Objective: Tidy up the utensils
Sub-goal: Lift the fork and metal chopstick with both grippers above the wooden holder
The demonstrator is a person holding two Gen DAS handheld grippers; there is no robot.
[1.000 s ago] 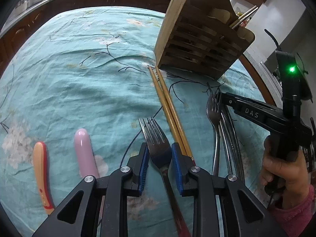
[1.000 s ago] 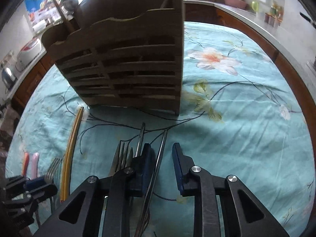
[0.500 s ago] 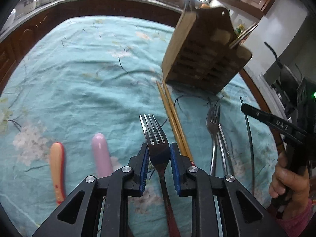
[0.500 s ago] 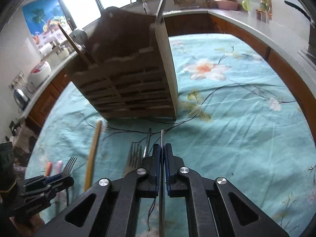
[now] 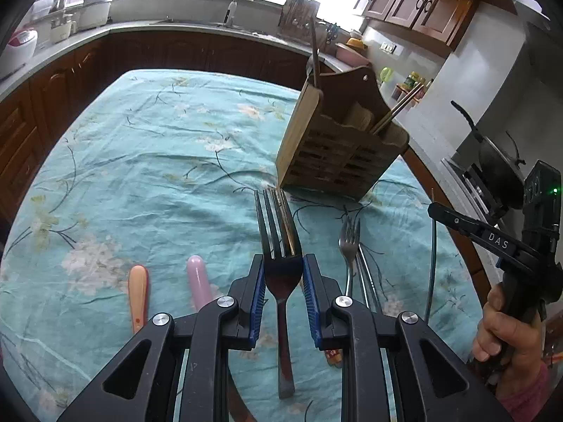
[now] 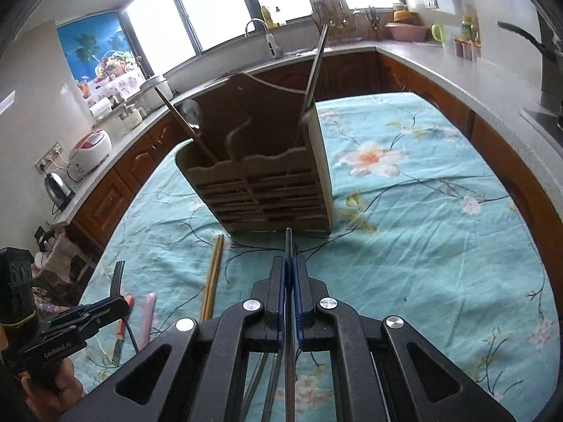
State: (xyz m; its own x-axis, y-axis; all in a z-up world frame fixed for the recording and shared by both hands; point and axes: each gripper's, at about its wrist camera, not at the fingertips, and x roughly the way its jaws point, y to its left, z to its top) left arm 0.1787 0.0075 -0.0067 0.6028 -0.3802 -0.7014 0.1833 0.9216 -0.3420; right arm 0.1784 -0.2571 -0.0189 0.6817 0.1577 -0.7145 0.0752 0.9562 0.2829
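Grippers tilted downward over a teal floral tablecloth. At left, the left gripper pinched a dark fork by its neck – tines forward, handle end hidden beneath the jaws. At right, the right gripper was pressed together on a thin metal rod, its type unclear. Beyond stood the wooden utensil holder – upright, holding sticks.

Both grippers are black plastic, with blue ribbed pads lining the jaws and silver screws just behind them. The right gripper bears white "DAS" lettering and, well behind its jaws, a green light. A pink sleeve shows at the wrist beneath its handle.
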